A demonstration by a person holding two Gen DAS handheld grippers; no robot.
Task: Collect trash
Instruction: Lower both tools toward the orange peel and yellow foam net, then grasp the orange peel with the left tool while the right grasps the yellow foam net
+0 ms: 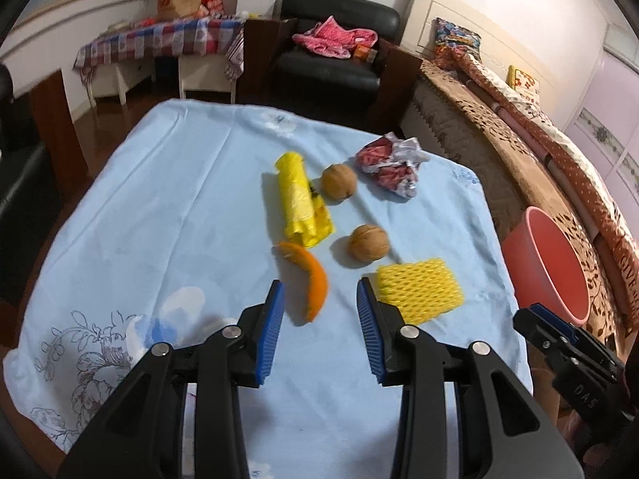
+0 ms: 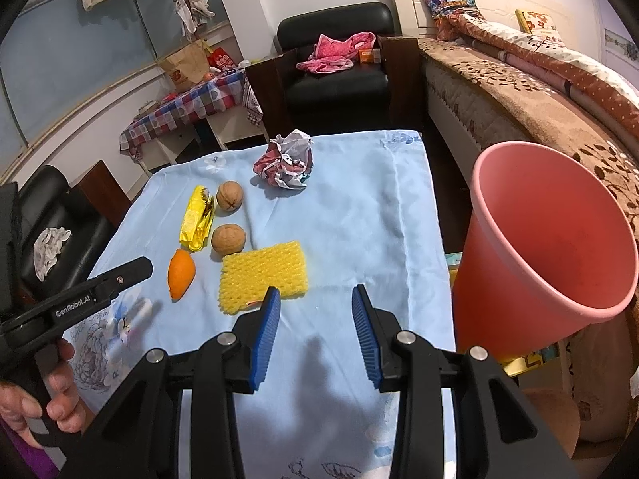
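Note:
On the light blue tablecloth (image 1: 179,183) lie an orange peel (image 1: 309,279), a yellow foam net (image 1: 419,287), a yellow wrapper (image 1: 301,199), two walnuts (image 1: 368,242) (image 1: 339,181) and a crumpled red-and-white paper (image 1: 393,167). My left gripper (image 1: 321,299) stands open just above the cloth, the peel by its left finger and the net by its right one, nothing between the pads. My right gripper (image 2: 315,307) hangs open over bare cloth, just right of the foam net (image 2: 263,275). A pink bin (image 2: 551,239) stands at the table's right edge.
A black armchair (image 1: 331,52) with pink cloth stands beyond the table. A bed (image 2: 539,92) with a brown cover runs along the right. A checked-cloth side table (image 1: 159,40) is at the back left. A hand (image 2: 60,399) holds the left tool.

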